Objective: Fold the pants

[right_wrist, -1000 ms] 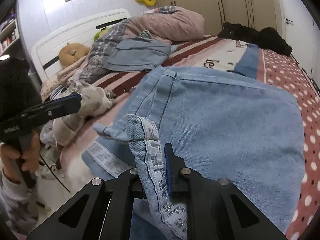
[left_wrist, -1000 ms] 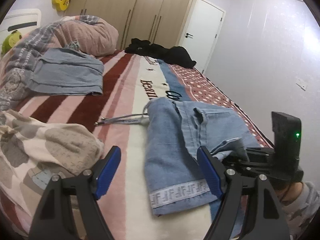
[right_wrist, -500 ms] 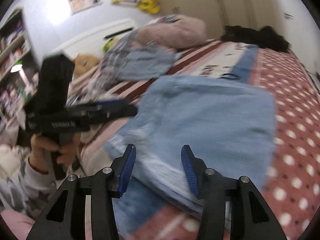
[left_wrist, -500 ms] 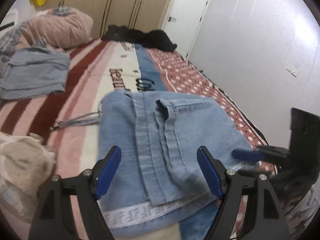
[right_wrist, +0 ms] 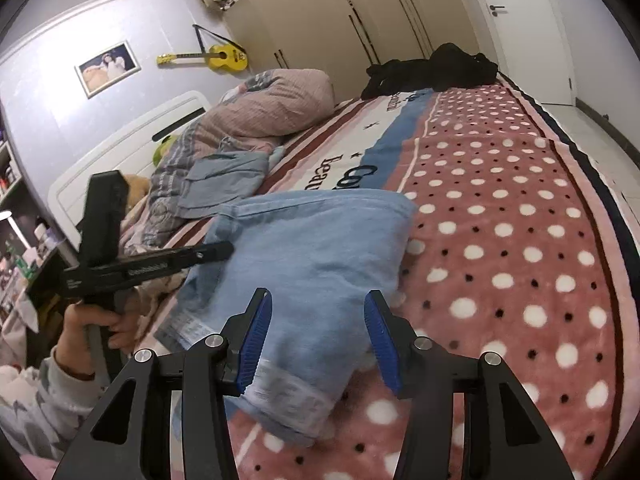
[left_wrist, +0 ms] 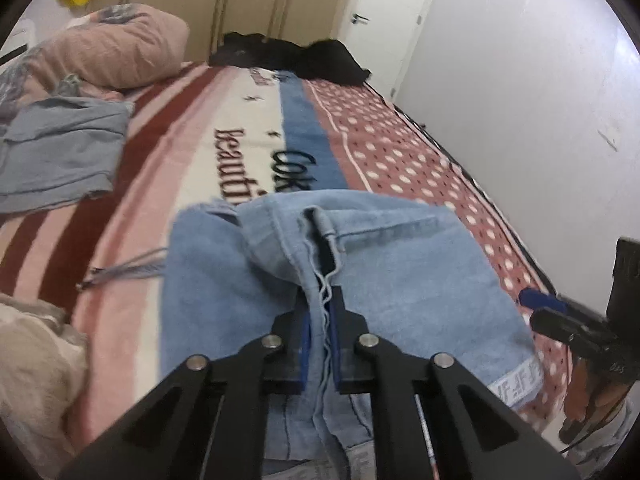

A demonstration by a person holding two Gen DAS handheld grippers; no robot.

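The pants [left_wrist: 400,272] are light-blue denim, lying partly folded on the bed [left_wrist: 400,148] near its foot edge, over the seam where the cream lettered stripe of the blanket meets the red dotted part. The left gripper [left_wrist: 323,340] has its fingers [left_wrist: 306,336] pressed together on a raised ridge of the cloth, a seamed edge with loose threads hanging from it, so that fold stands up off the rest of the garment. The right gripper [right_wrist: 318,344] hovers above the near corner with its fingers [right_wrist: 256,340] spread wide and nothing between them; the hem band [right_wrist: 288,396] with woven lettering lies just under it. The denim looks soft and limp rather than stiff: it sags around the pinch and bunches at the corner, so it will likely drape and drag instead of holding a shape. It seems light enough for one grip to lift, but layers may slide over each other. Thick seams and the hem band are probably the surest places to take hold, since they give the pads more bulk than a single layer. A grey-blue garment [right_wrist: 224,180] lies well apart near the pillow [right_wrist: 272,108].
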